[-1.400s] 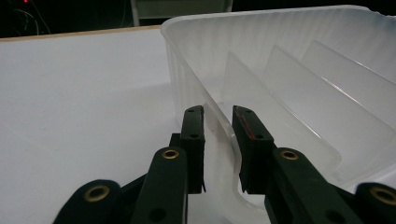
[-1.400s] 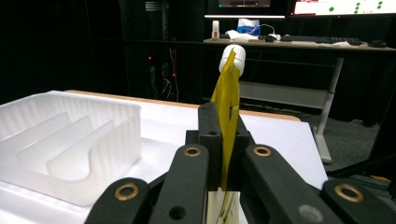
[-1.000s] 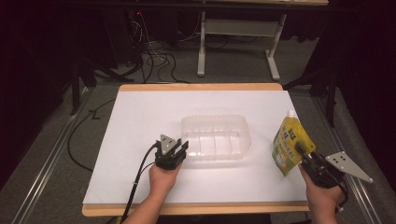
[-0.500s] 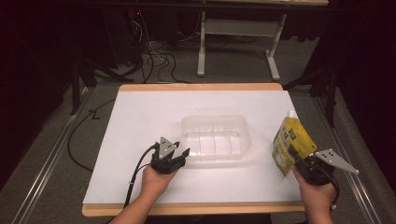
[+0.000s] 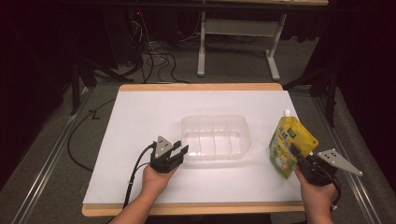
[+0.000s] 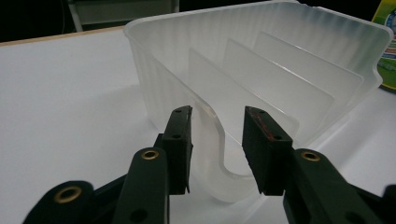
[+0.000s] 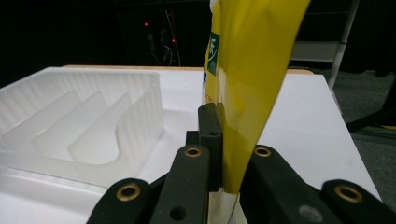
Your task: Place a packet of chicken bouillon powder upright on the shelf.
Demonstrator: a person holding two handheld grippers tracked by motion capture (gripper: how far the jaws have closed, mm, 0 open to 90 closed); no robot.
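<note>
Right gripper (image 5: 299,158) clenched on the upright yellow spouted drink pouch (image 5: 288,145); left gripper (image 5: 180,150), jaws just closing, straddles the translucent ribbed plastic tray's (image 5: 215,136) rim unclamped.

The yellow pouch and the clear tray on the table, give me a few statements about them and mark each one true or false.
1. The right hand-held gripper is shut on the yellow pouch. True.
2. The pouch lies inside the clear tray. False: it stands upright to the tray's right, apart from it.
3. The tray has dividers inside. True.
4. The left hand-held gripper grips the pouch. False: its jaws stand either side of the tray's near wall, with gaps to the pads, having just been closing.
5. The tray is full of pouches. False: it is empty.
</note>
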